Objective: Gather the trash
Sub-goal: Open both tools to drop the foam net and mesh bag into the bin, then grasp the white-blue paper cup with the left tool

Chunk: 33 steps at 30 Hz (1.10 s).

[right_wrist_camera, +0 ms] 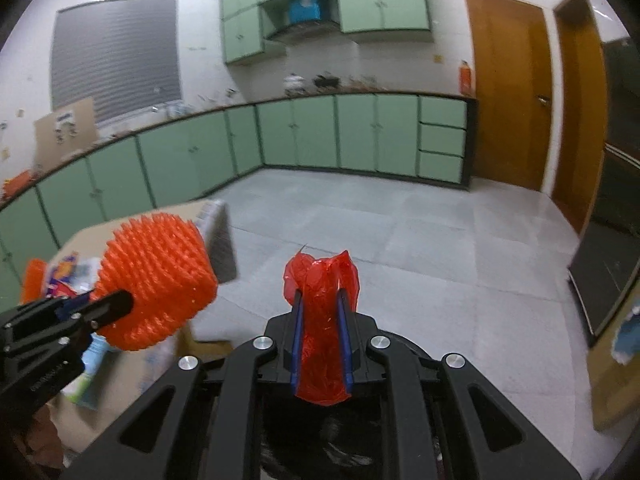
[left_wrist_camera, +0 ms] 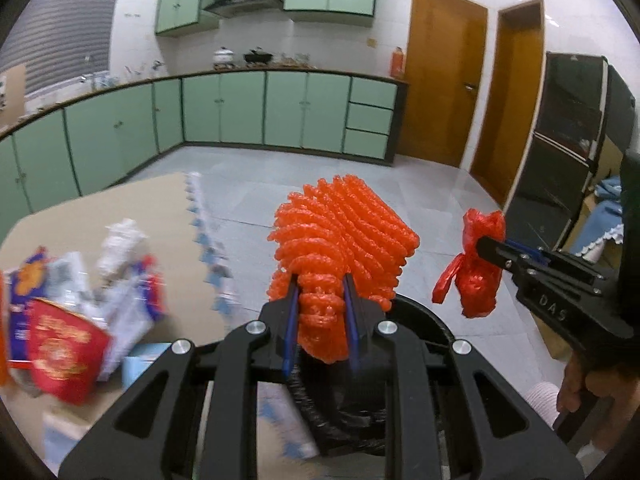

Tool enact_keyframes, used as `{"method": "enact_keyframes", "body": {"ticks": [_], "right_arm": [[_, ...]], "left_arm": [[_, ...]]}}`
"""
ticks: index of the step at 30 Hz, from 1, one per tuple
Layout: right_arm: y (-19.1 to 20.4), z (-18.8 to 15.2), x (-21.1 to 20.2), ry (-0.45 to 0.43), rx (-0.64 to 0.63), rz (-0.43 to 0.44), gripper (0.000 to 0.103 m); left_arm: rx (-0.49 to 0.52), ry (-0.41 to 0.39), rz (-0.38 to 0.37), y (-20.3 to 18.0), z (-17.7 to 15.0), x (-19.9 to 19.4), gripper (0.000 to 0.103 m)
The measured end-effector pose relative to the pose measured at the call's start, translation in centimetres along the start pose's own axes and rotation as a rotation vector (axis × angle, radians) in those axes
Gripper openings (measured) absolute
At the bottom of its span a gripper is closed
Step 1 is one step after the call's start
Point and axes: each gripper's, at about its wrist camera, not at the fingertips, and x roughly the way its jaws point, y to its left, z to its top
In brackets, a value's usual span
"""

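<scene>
Orange foam net (left_wrist_camera: 344, 248) lengthwise between tool's pads

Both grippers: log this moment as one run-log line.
left gripper: shut on orange foam net | right gripper: shut on red plastic bag | black bin: below both | table: litter left

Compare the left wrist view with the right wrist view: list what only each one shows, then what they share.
Only the left wrist view: a pile of crumpled paper and printed wrappers on the cardboard sheet, with a red printed carton in front, all blurred.

Only the right wrist view: the grey slatted window blind whole and a cardboard panel leaning on the counter.

Both: the left gripper shut on orange foam netting, the right gripper shut on a crumpled red plastic bag, green cabinets, brown wooden doors.
</scene>
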Motion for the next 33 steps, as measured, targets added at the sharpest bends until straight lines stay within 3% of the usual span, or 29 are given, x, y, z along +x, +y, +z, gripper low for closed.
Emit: {"method": "enact_keyframes", "body": {"ticks": [4, 6, 9, 10, 14, 16, 18, 21, 24, 28, 33], "right_arm": [[-2.5, -1.0, 1.8, 0.050, 0.039, -0.018, 0.020], [-3.8, -1.3, 2.8, 0.077, 0.063, -0.026, 0.022], [-5.1, -1.6, 3.4, 0.097, 0.085, -0.040, 0.037], [-5.5, -1.6, 3.5, 0.098, 0.094, -0.048, 0.044], [-5.4, -1.3, 3.1, 0.085, 0.098, -0.069, 0.050], [-5.0, -1.0, 2.6, 0.073, 0.102, -0.072, 0.054], [-4.8, -0.5, 2.4, 0.056, 0.101, -0.071, 0.063], [-2.3, 0.4, 0.9, 0.000, 0.079, -0.052, 0.074], [0.7, 0.5, -0.6, -0.056, 0.066, -0.011, 0.080], [5.4, 0.4, -1.7, -0.105, 0.036, 0.058, 0.082], [11.2, -1.0, -3.2, -0.147, -0.002, 0.151, 0.083]], "left_arm": [[0.013, 0.065, -0.054, -1.5, -1.0, 4.0, 0.021], [0.019, 0.088, -0.068, -2.0, -1.2, 5.3, 0.036], [0.028, 0.114, -0.080, -2.7, -1.3, 7.2, 0.042], [0.029, 0.119, -0.087, -2.7, -1.2, 7.3, 0.044], [0.024, 0.110, -0.088, -2.4, -1.2, 7.2, 0.061], [0.022, 0.100, -0.077, -1.9, -1.0, 6.3, 0.063], [0.017, 0.080, -0.060, -1.1, -0.8, 4.9, 0.070], [0.004, 0.022, 0.004, 0.2, -0.8, 1.6, 0.079], [-0.013, -0.037, 0.099, 2.2, -1.3, -2.1, 0.080], [-0.035, -0.092, 0.232, 5.1, -2.6, -6.6, 0.083], [-0.086, -0.099, 0.357, 9.1, -4.6, -10.6, 0.085]]}}
